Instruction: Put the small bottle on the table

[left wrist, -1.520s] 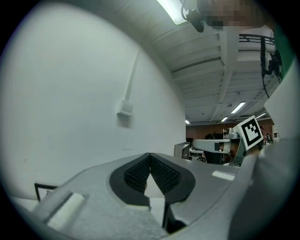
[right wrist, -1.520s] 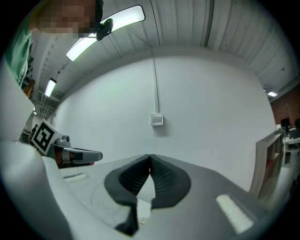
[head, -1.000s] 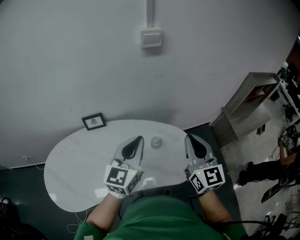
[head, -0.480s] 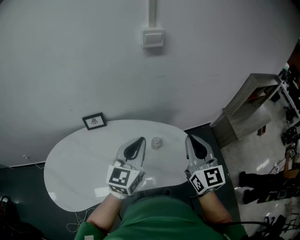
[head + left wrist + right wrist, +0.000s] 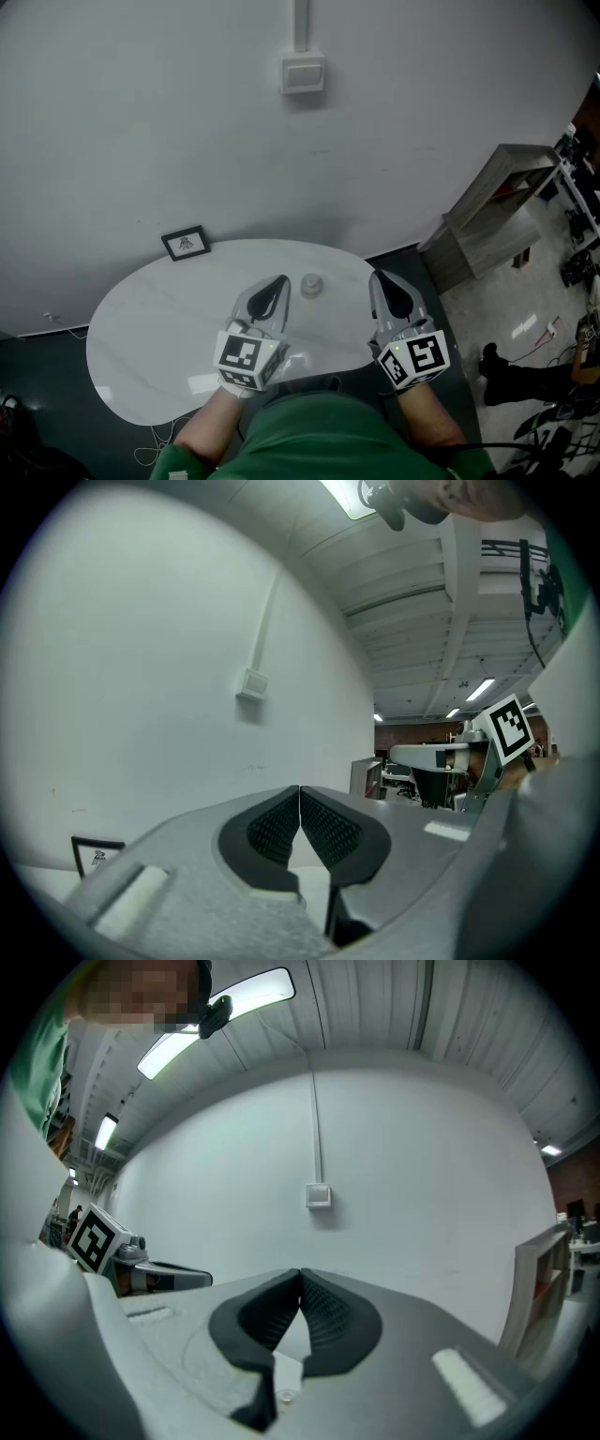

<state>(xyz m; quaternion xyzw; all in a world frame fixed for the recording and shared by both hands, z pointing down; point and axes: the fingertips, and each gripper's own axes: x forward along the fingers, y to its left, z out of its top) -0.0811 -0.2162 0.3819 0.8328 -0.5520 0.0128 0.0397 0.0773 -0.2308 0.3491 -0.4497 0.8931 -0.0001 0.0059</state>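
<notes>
**Bottle stands on table, just right of the left jaws**

The bottle (image 5: pixel 312 284) stands upright on the table (image 5: pixel 150 328), its long axis vertical, between the two grippers and about level with their tips. It sits just beside the left gripper (image 5: pixel 279 281), on that gripper's right. The right gripper (image 5: pixel 379 278) is farther off, so the left is the nearer. Both pairs of jaws are pressed together on nothing, their dark ribbed pads meeting. The bottle looks squat, round and pale, perhaps capped, but it is too small to tell its material. The table is a glossy white slab with rounded edges.
</notes>
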